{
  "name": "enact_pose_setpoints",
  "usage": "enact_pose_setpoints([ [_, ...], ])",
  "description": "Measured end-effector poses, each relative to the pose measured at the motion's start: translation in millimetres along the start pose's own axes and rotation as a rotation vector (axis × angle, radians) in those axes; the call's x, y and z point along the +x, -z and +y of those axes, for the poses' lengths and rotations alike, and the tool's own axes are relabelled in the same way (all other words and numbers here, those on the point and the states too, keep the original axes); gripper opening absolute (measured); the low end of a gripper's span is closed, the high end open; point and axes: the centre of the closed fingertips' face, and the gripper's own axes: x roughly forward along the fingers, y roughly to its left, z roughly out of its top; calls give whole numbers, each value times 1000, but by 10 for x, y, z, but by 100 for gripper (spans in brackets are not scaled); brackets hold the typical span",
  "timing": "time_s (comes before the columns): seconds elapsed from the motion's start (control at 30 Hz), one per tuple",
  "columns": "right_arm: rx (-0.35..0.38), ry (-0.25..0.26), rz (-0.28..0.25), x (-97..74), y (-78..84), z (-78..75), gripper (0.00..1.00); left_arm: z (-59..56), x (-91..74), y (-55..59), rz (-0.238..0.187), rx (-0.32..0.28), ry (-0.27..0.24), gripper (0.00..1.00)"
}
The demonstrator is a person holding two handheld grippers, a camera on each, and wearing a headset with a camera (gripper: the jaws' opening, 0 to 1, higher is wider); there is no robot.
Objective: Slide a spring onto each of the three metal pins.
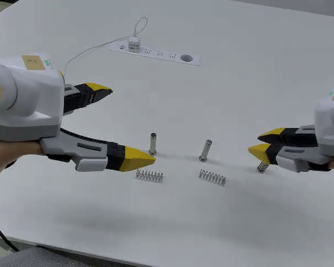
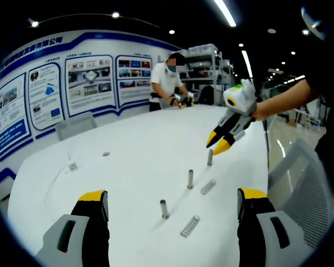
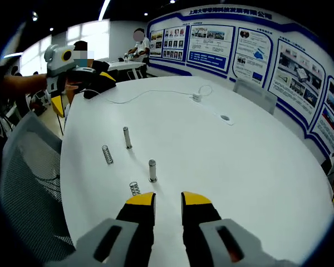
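Two bare metal pins stand upright mid-table, one [image 1: 153,143] on the left and one [image 1: 205,150] to its right. A loose spring [image 1: 150,176] lies in front of the left pin, and another spring [image 1: 212,177] in front of the right one. A third pin [image 1: 262,166] at the right appears to carry a spring. My left gripper [image 1: 128,126] hovers wide open left of the pins, holding nothing. My right gripper [image 1: 257,142] is open by a narrow gap just above the third pin, also holding nothing. The pins [image 2: 164,209] [image 3: 152,171] and springs [image 2: 190,226] [image 3: 134,188] lie ahead of each gripper [image 2: 171,196] [image 3: 168,198].
A white power strip [image 1: 156,53] with a white plug [image 1: 134,44] and thin cable lies at the back of the white table [image 1: 239,89]. The table's near edge runs along the bottom left. A person [image 2: 167,80] works at the table's far end, and a mesh chair [image 3: 28,172] stands beside it.
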Motion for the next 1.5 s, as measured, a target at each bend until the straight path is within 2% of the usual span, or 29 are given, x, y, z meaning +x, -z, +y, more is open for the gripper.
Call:
enact_pose_setpoints([
  [0.1,-38,-64,37,148,94,209,19,4,-13,26,7,-2,-1,98],
  [0.23,-48,-106,68,275,200,331,19,9,-44,88,18,-8,-3,98],
  [0.4,-43,-134,103,394,307,357,19,47,-74,166,34,-22,-14,98],
  [0.53,-81,-167,119,474,371,373,19,43,-80,200,45,-25,-15,97],
  [0.77,-97,-193,142,565,412,387,18,55,-72,235,53,-36,-17,97],
  [0.8,-94,-198,144,572,417,386,18,56,-70,237,54,-37,-16,97],
  [0.87,-37,-211,138,593,402,386,18,54,-68,248,60,-35,-13,97],
  [0.93,-35,-224,135,603,398,387,17,50,-65,253,64,-32,-8,97],
  [1.1,-99,-257,206,608,546,448,15,72,-59,242,66,-28,-8,97],
  [1.13,-134,-254,188,621,527,430,15,73,-58,240,66,-28,-8,97],
  [1.17,-102,-247,193,613,543,447,14,70,-57,237,65,-28,-7,97],
  [1.27,-98,-253,198,617,541,448,12,52,-47,250,75,-23,1,97],
  [1.5,-94,-226,212,618,536,449,11,-14,-16,204,74,-9,20,96],
])
